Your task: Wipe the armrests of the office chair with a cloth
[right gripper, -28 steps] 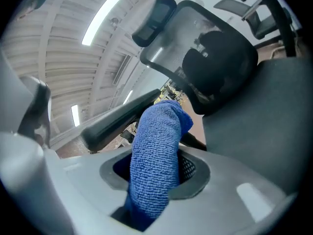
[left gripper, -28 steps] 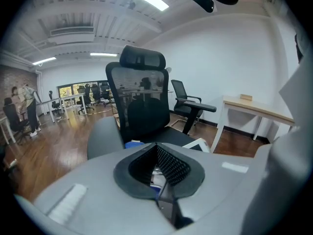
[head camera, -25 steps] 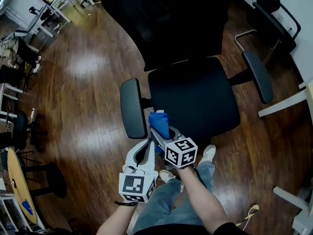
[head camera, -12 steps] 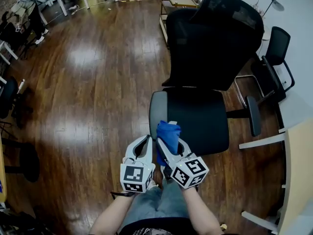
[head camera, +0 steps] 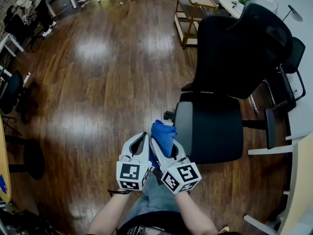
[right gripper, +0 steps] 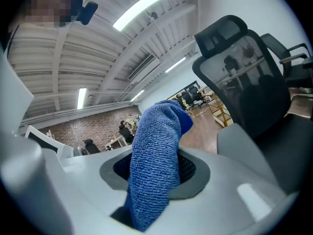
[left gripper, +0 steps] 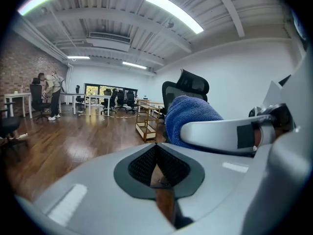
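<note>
Wood floor (head camera: pixel 98 82), office chair (head camera: pixel 215 131) at right. Right tool (head camera: pixel 165 148) grips blue cloth (head camera: pixel 164 130); nearest armrest (head camera: pixel 182 129) just right of cloth, long axis up-down. Left tool (head camera: pixel 139 143) closed, empty.

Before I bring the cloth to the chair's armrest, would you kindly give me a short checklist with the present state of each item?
1. Grip of the right gripper on the blue cloth: ok, its jaws are shut on it.
2. Enough cloth past the jaw tips to wipe with: ok, a thick fold sticks out.
3. Spare hand, the left gripper: ok, shut on nothing.
4. Cloth on the near armrest: not ok, it is beside the armrest and apart from it.
5. Sight of the far armrest: ok, in the head view.
6. Armrests already clean: cannot tell.
</note>
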A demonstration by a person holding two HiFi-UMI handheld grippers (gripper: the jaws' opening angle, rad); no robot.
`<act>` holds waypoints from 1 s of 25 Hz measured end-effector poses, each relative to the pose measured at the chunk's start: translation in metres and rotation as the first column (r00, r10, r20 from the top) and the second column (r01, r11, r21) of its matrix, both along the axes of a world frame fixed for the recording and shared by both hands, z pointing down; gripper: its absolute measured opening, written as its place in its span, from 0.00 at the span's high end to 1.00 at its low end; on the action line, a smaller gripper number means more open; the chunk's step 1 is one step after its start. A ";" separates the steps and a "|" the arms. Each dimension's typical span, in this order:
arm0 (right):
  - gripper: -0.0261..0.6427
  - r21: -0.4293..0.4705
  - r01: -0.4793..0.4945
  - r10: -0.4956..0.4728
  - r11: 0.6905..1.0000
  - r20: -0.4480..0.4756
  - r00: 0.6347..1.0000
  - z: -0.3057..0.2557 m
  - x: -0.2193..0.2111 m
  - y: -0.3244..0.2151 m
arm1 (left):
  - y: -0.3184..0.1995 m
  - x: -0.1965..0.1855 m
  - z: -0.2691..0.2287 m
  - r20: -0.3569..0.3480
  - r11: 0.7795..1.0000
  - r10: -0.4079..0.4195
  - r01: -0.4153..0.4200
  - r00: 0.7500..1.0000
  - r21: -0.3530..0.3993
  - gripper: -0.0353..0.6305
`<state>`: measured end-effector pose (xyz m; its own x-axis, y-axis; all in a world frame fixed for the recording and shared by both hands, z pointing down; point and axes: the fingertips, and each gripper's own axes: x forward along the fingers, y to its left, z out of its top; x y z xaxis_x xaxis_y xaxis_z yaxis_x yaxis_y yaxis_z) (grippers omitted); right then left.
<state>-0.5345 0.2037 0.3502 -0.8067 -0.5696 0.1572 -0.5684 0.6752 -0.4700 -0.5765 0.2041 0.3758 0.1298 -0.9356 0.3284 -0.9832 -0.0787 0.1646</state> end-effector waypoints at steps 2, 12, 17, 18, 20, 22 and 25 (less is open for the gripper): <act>0.75 -0.021 -0.051 0.051 0.999 0.007 0.999 0.013 -0.016 -0.016 | -0.016 -0.017 0.009 0.006 1.000 0.017 -0.017 1.000 -0.016 0.98; 0.75 -0.023 -0.282 0.283 0.959 0.030 0.959 0.080 -0.057 -0.088 | -0.088 -0.067 0.067 -0.014 0.989 0.125 -0.126 0.992 -0.073 0.98; 0.75 0.008 -0.392 0.392 0.920 -0.037 0.919 0.120 -0.045 -0.103 | -0.105 -0.067 0.099 -0.069 0.978 0.185 -0.191 0.980 -0.084 0.98; 0.75 0.008 -0.418 0.417 0.909 -0.052 0.907 0.129 -0.039 -0.104 | -0.108 -0.065 0.104 -0.074 0.974 0.204 -0.210 0.976 -0.084 0.98; 0.75 0.007 -0.471 0.470 0.882 -0.079 0.879 0.148 -0.025 -0.107 | -0.112 -0.062 0.113 -0.089 0.965 0.240 -0.247 0.967 -0.083 0.98; 0.75 0.020 -0.525 0.524 0.851 -0.108 0.845 0.164 -0.008 -0.111 | -0.114 -0.058 0.123 -0.107 0.954 0.280 -0.289 0.954 -0.079 0.98; 0.75 0.058 -0.600 0.602 0.798 -0.146 0.785 0.180 0.017 -0.112 | -0.112 -0.051 0.140 -0.121 0.931 0.349 -0.359 0.929 -0.070 0.98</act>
